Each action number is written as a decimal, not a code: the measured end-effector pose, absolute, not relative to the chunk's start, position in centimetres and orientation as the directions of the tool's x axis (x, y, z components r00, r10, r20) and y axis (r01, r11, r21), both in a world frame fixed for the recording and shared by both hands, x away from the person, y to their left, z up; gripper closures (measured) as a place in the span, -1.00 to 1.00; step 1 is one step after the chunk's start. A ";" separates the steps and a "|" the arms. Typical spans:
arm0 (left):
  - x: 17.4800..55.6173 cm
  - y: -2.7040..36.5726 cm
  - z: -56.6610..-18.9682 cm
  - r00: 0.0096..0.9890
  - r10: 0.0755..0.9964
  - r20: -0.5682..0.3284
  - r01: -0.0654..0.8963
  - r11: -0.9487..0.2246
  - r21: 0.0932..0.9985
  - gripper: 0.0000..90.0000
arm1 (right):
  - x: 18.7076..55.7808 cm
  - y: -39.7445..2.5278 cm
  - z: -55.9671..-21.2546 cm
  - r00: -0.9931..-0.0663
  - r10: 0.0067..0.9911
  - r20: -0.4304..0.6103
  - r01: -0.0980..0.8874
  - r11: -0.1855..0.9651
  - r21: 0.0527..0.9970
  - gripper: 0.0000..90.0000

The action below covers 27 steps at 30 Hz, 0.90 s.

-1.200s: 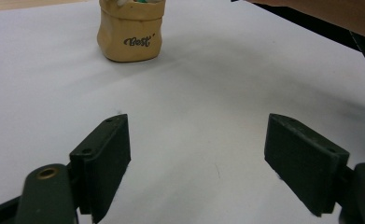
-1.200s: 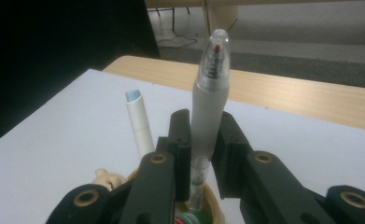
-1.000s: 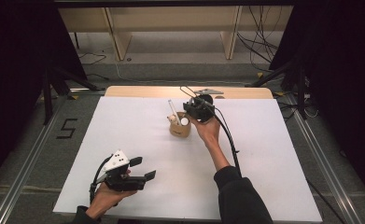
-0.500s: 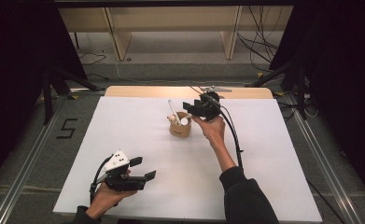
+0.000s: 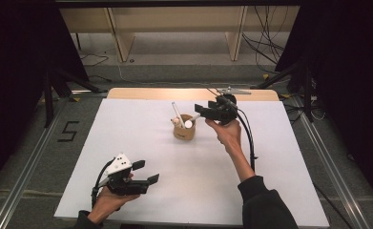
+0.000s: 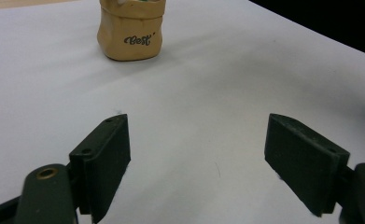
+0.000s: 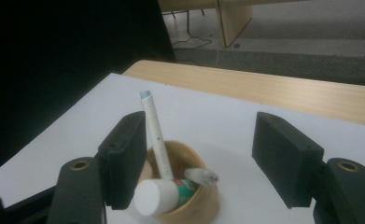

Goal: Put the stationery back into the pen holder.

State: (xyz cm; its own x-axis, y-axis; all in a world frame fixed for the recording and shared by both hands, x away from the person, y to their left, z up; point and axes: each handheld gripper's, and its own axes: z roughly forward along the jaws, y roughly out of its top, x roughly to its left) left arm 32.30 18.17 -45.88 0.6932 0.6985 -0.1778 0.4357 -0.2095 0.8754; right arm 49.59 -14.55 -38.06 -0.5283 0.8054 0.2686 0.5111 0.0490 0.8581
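While the left gripper (image 5: 143, 174) rests wide open and empty, the right gripper (image 7: 203, 158), open and empty above the cup (image 5: 184, 129), should probably descend slowly around one pen (image 7: 154, 135).

The high view looks forward and down from above the person's side, taking in the whole white desk (image 5: 127, 143) from well back. The left hand-held gripper (image 6: 196, 163) view sits low over the desk surface, facing across it toward the tan cup (image 6: 131, 30) farther off. The right hand-held gripper (image 7: 203, 158) view looks down into that same cup (image 7: 203, 205) from close above, so all three views share it.
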 end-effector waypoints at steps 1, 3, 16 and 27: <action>32.3 18.2 -45.9 0.693 0.698 -0.178 0.436 -0.209 0.876 -0.52 | 49.3 -14.9 -38.0 -0.532 0.804 0.267 0.509 0.052 0.859 -0.21; 32.3 18.2 -45.9 0.692 0.699 -0.180 0.437 -0.207 0.875 -0.52 | 48.8 -15.4 -38.0 -0.537 0.802 0.262 0.502 0.055 0.863 -0.21; 32.3 18.2 -45.9 0.689 0.700 -0.187 0.441 -0.201 0.875 -0.52 | 45.5 -17.5 -38.2 -0.568 0.780 0.262 0.487 0.063 0.871 -0.27; 32.4 18.3 -45.8 0.686 0.701 -0.198 0.448 -0.192 0.873 -0.52 | 41.5 -18.7 -38.9 -0.614 0.747 0.256 0.459 0.074 0.885 -0.33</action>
State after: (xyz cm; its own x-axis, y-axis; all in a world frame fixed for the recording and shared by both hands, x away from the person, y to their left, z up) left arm 32.40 18.29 -45.83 0.6856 0.7005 -0.1981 0.4481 -0.1916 0.8732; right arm 41.51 -18.65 -38.87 -0.6136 0.7469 0.2561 0.4593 0.0739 0.8852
